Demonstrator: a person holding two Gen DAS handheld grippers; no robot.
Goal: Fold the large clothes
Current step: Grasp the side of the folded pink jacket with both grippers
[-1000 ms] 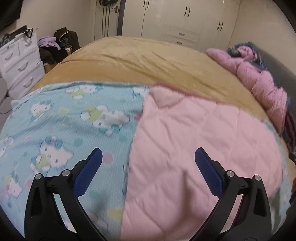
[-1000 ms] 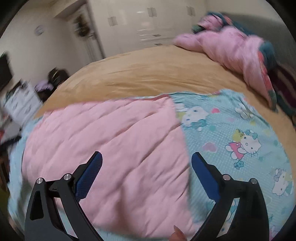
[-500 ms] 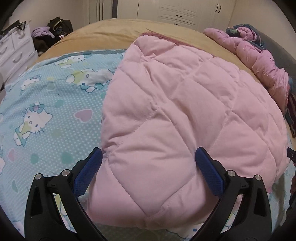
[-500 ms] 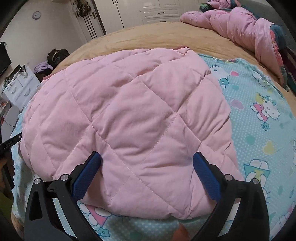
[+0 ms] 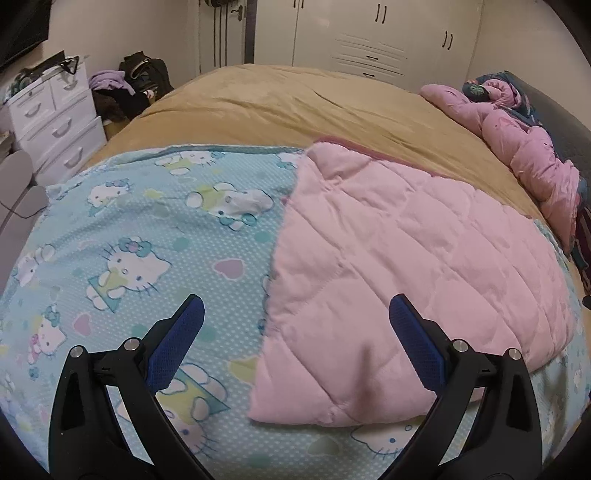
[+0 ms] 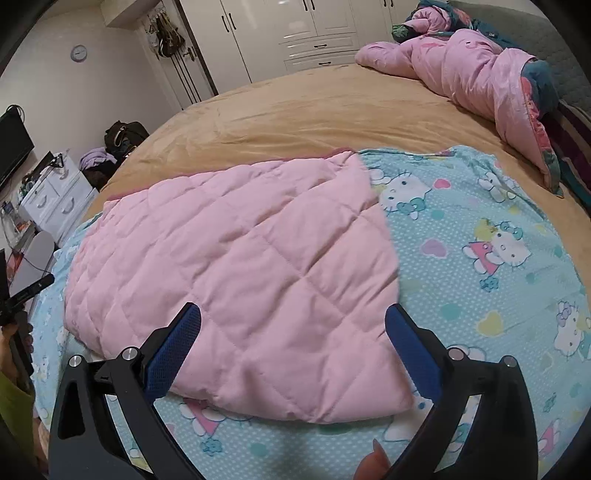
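Observation:
A quilted blanket lies spread on the bed, its blue cartoon-cat printed side (image 5: pixel 140 251) up. One part is folded over so the plain pink quilted underside (image 5: pixel 399 266) shows on top. In the right wrist view the same pink flap (image 6: pixel 236 266) covers the left and middle, with the printed side (image 6: pixel 487 258) to its right. My left gripper (image 5: pixel 295 314) hovers open above the flap's left edge, holding nothing. My right gripper (image 6: pixel 293 321) hangs open over the flap's near corner, also with nothing in it.
A tan bedspread (image 5: pixel 295 103) covers the bed beyond the blanket. A bunched pink duvet (image 5: pixel 532 147) lies at the far right by the headboard. A white drawer unit (image 5: pixel 51 118) and a pile of bags stand left of the bed. White wardrobes (image 6: pixel 295 29) line the far wall.
Half a second ago both grippers were low and close over the pink flap. Both have since drawn back and up, staying open. The flap lies flat where it was.

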